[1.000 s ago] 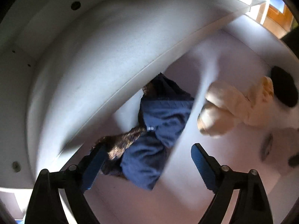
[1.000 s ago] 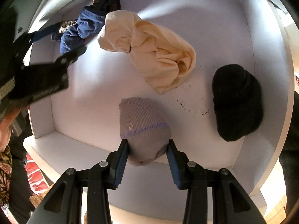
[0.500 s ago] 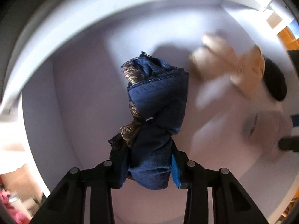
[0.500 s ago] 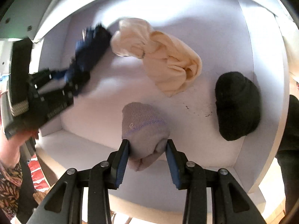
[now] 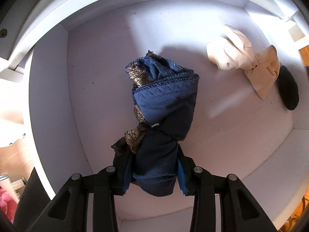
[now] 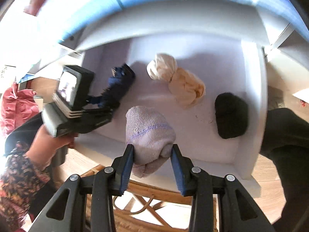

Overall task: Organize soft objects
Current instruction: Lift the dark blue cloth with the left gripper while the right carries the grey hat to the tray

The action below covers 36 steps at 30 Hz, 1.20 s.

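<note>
We see the left hand-held gripper [image 5: 154,176] pinching a blue cloth [image 5: 164,114], the right hand-held gripper [image 6: 152,166] pinching a grey sock [image 6: 148,133], both above the white box [image 6: 253,96].

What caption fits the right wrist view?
Right hand-held gripper holding grey sock above white bin.

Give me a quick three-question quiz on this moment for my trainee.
1. True or false: the left hand-held gripper is shut on the blue bundle.
2. What does the right hand-held gripper hold?
3. Which lies nearer the black hat: A, the cream bundle, or B, the blue bundle?

Key: 1 true. 2 the grey sock bundle. 3 A.
</note>
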Available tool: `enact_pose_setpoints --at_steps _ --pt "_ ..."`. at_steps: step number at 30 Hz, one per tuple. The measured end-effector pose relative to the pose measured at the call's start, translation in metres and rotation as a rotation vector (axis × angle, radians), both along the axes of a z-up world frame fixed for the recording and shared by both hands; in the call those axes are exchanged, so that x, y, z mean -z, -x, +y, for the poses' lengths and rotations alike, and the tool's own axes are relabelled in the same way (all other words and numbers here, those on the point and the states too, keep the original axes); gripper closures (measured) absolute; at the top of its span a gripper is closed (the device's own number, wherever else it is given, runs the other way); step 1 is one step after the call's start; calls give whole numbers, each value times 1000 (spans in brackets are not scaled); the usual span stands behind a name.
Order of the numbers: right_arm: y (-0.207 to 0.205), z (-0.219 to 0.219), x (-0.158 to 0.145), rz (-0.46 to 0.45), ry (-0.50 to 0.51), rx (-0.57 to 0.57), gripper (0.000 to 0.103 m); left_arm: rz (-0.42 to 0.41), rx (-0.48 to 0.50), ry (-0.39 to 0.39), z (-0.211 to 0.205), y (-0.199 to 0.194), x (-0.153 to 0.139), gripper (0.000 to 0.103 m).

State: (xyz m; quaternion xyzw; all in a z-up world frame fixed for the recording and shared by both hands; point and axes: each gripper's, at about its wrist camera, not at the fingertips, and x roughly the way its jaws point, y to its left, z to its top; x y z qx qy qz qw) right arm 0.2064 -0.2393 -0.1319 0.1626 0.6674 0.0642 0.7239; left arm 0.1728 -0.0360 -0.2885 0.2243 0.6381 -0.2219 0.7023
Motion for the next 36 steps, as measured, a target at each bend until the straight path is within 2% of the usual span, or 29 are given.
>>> enact_pose_setpoints --at_steps 4,5,11,19,29,36 --pt "4 -5 -33 -54 18 -5 65 0 -1 0 16 0 2 64" --pt "5 -7 -41 -67 25 -6 65 -1 0 -1 24 2 10 64" --pt "1 -10 -99 -163 89 -38 65 -5 7 -8 14 6 6 64" --pt "-25 -1 -170 -297 171 -99 66 -3 6 -6 13 3 -2 64" --pt "-77 5 -225 -392 232 -114 66 -2 5 -3 16 1 -1 64" --pt "-120 8 -235 -426 267 -83 66 1 -4 6 16 1 3 63"
